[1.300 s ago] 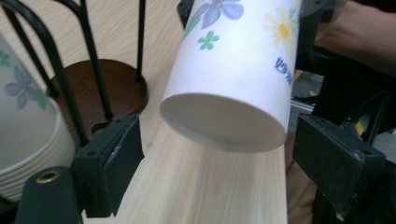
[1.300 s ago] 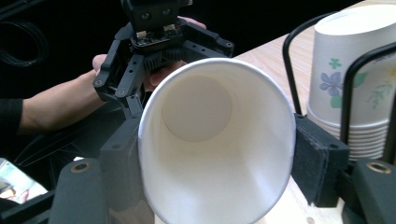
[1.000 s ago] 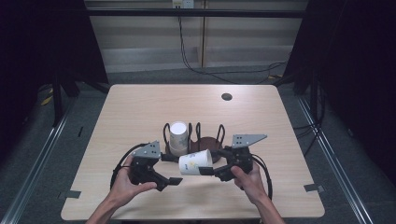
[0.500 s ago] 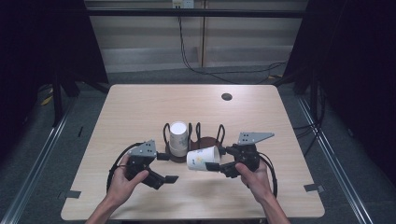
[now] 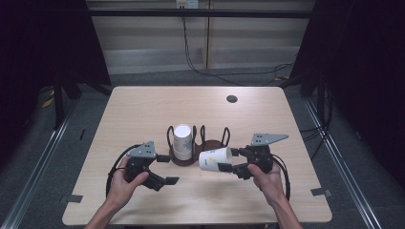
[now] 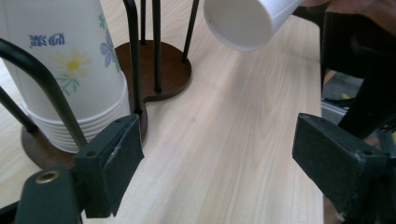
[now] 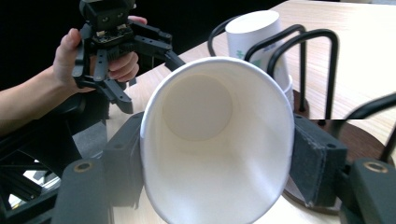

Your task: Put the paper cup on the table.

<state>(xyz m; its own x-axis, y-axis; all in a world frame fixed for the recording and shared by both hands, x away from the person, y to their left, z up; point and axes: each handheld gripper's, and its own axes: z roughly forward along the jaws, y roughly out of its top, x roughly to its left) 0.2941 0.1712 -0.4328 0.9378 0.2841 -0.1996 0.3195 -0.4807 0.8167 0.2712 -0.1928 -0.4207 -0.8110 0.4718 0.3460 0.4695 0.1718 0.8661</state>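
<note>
A white paper cup (image 5: 214,159) lies on its side in the air, and my right gripper (image 5: 229,160) is shut on its rim end. In the right gripper view the cup's open mouth (image 7: 215,140) faces the camera, with a black pad pressing on each side. A stack of upturned flower-print cups (image 5: 182,141) stands in a wire rack with a brown base (image 5: 210,144). My left gripper (image 5: 166,170) is open beside the rack, just left of the held cup. In the left gripper view its pads (image 6: 116,161) stand wide apart over bare table, with the stack (image 6: 70,70) to the left and the held cup (image 6: 247,23) above.
The wooden table (image 5: 143,114) has a small dark round hole (image 5: 232,98) at the back right. The rack's black wire loops (image 5: 224,136) rise around its free slots. Dark floor and rails lie beyond the table edges.
My right gripper has carried the cup to the right and slightly away from me, widening the gap to the left gripper. The left hand has barely moved.
</note>
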